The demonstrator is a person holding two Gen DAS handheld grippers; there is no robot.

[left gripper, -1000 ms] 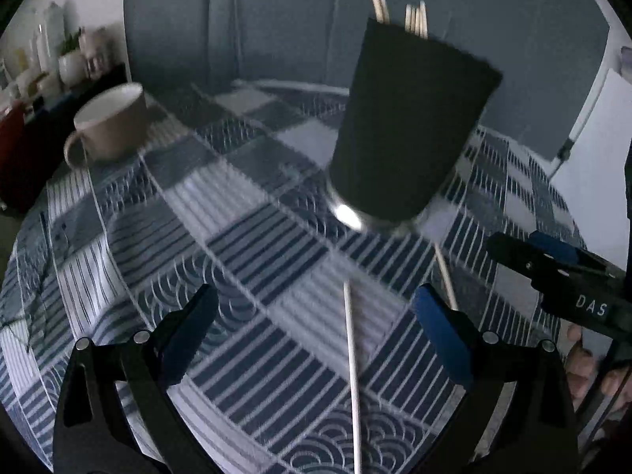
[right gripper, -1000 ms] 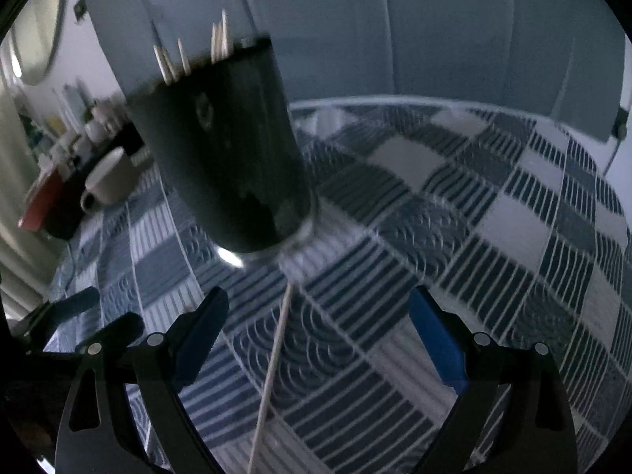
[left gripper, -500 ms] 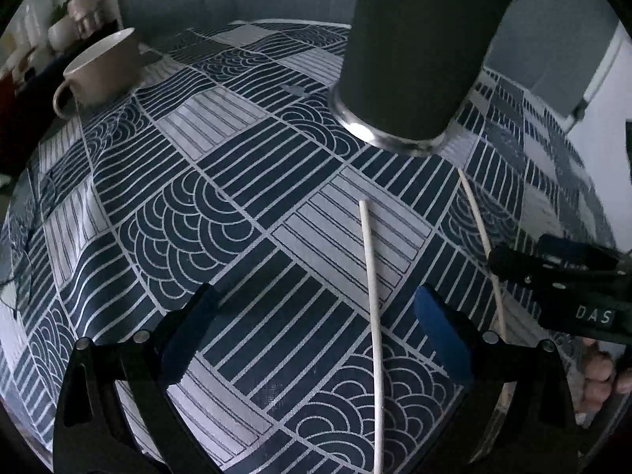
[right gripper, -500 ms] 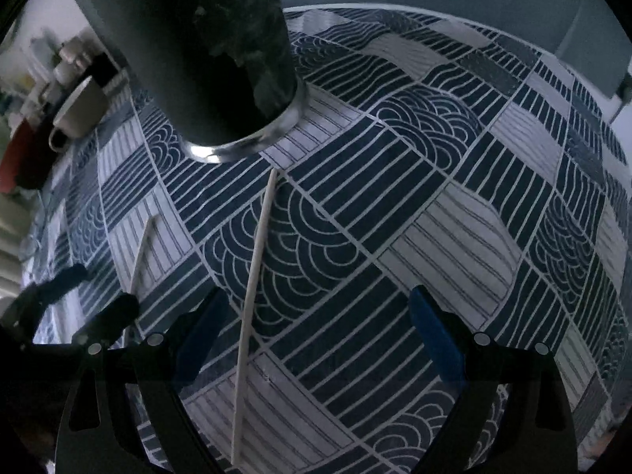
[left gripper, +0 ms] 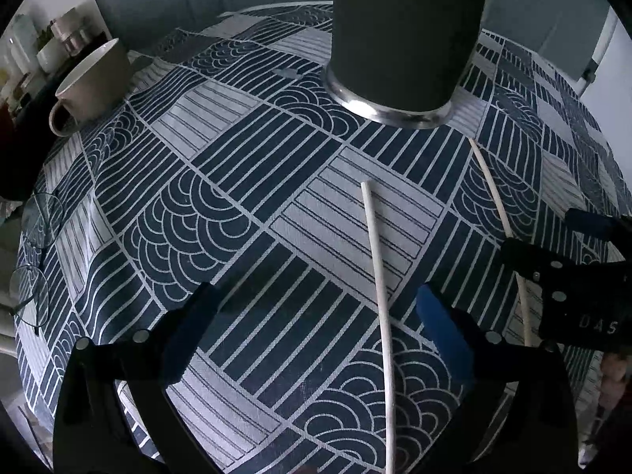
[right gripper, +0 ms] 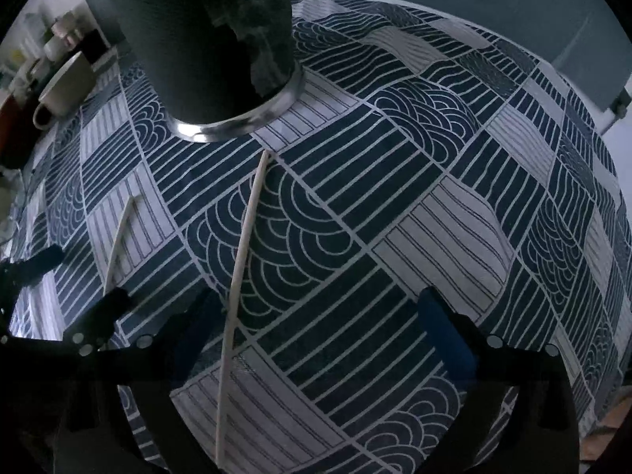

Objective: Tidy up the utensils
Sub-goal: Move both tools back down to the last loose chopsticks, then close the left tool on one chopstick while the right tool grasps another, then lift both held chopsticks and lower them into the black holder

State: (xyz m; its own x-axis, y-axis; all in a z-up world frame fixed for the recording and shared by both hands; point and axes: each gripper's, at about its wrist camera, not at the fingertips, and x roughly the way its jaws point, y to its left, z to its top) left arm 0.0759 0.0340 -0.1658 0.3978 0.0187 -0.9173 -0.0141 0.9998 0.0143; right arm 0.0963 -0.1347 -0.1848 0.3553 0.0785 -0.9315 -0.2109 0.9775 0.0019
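A dark cylindrical holder [left gripper: 407, 39] with a metal base ring stands on the patterned tablecloth [left gripper: 221, 213]; its top is cut off by the frame. Two pale chopsticks lie on the cloth in front of it. One chopstick [left gripper: 377, 268] lies between the fingers of my left gripper [left gripper: 316, 316], nearer the right finger, untouched; that gripper is open. The other chopstick [right gripper: 241, 260] lies just inside the left finger of my right gripper [right gripper: 320, 324], whose jaws are opening with nothing pressed between them. Each gripper shows at the edge of the other's view, the right gripper [left gripper: 549, 237] and the left gripper [right gripper: 75, 282].
A beige mug [left gripper: 91, 79] stands at the back left of the table. A pair of glasses [left gripper: 35, 260] lies by the left edge. Jars and cups sit on a shelf [left gripper: 47, 47] beyond. A grey wall is behind the table.
Both grippers have sunk and tipped down toward the cloth. The holder's rim and the sticks in it have slid out of the top. The two chopsticks now lie closer.
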